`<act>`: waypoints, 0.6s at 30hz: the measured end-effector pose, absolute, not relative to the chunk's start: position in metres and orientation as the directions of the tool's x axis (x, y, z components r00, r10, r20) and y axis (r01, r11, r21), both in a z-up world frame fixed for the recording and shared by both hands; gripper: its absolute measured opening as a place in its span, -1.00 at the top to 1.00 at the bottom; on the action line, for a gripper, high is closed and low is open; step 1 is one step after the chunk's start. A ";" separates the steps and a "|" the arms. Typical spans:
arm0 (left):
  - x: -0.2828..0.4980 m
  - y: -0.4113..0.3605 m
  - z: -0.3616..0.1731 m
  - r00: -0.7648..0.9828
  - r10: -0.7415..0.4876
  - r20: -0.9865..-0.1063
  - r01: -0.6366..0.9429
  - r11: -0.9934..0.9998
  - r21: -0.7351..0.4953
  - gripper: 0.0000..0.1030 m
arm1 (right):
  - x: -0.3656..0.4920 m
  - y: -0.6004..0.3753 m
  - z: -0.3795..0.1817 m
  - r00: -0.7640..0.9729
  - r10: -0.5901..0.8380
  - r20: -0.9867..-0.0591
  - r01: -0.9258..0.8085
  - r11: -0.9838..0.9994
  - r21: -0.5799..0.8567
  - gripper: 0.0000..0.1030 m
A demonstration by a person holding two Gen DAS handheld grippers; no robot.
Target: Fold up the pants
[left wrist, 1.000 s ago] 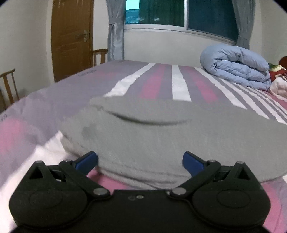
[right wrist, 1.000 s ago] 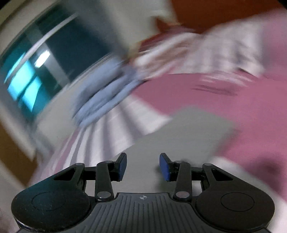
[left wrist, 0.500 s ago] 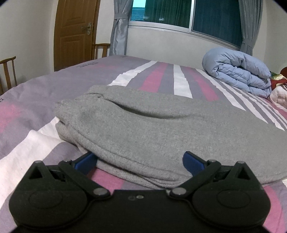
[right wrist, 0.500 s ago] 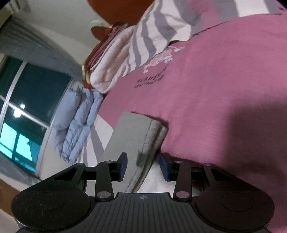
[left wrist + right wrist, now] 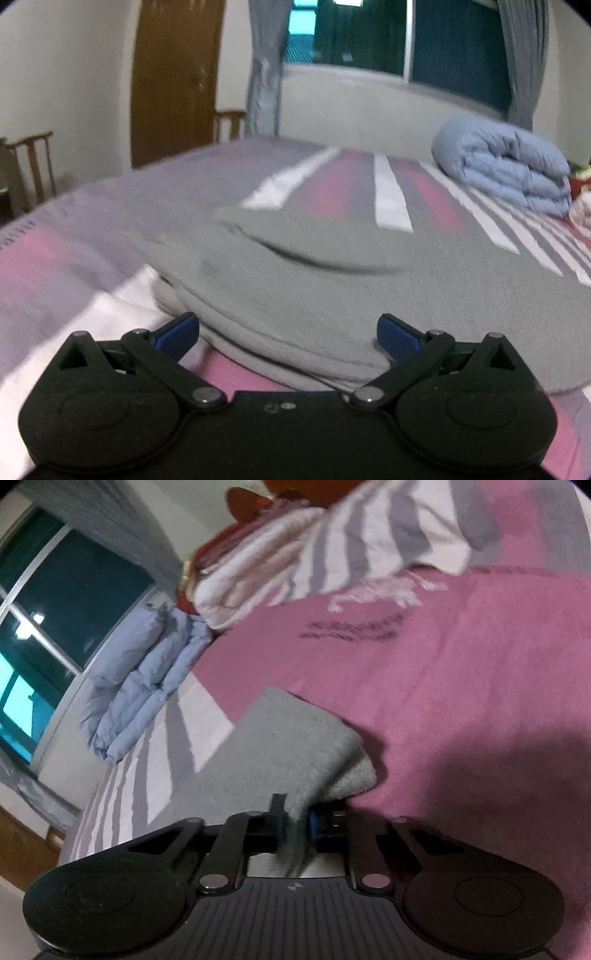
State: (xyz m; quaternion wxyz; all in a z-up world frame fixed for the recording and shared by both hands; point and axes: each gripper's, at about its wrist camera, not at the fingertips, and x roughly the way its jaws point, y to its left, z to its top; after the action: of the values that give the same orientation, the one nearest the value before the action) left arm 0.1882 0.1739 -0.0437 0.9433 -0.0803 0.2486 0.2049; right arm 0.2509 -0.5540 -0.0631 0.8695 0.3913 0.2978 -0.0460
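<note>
Your right gripper [image 5: 295, 825] pinches the near edge of the folded grey fleece pants [image 5: 332, 288] on the striped bed [image 5: 74, 266], your left gripper [image 5: 288, 334] spread wide at their near fold.

Matt grey fleecy cloth pants [image 5: 332, 295]

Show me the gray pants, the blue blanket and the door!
gray pants [image 5: 332, 295], left wrist view, top of the folded stack.
blue blanket [image 5: 506, 162], left wrist view, middle of the rolled bundle.
door [image 5: 173, 81], left wrist view, its wooden panel.
</note>
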 end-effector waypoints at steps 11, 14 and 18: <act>0.162 0.225 -0.048 0.740 0.387 -0.551 -0.565 0.801 -0.197 -0.89 | 0.250 -0.396 0.044 0.858 0.382 -0.343 -0.079 0.758 0.647 0.81; 0.155 0.235 -0.050 0.740 0.381 -0.554 -0.575 0.785 -0.229 -0.89 | 0.243 -0.317 0.051 0.806 0.500 -0.318 -0.221 0.751 0.622 0.81; 0.148 0.242 -0.051 0.743 0.374 -0.555 -0.576 0.780 -0.245 -0.89 | 0.222 -0.211 0.014 0.645 0.645 -0.410 -0.408 0.744 0.529 0.81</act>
State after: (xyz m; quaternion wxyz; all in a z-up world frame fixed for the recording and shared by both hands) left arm 0.1479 0.2422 -0.0514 0.9107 -0.2048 0.2462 0.2610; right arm 0.2225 -0.2109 0.0141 0.8848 0.1986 0.2984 0.2976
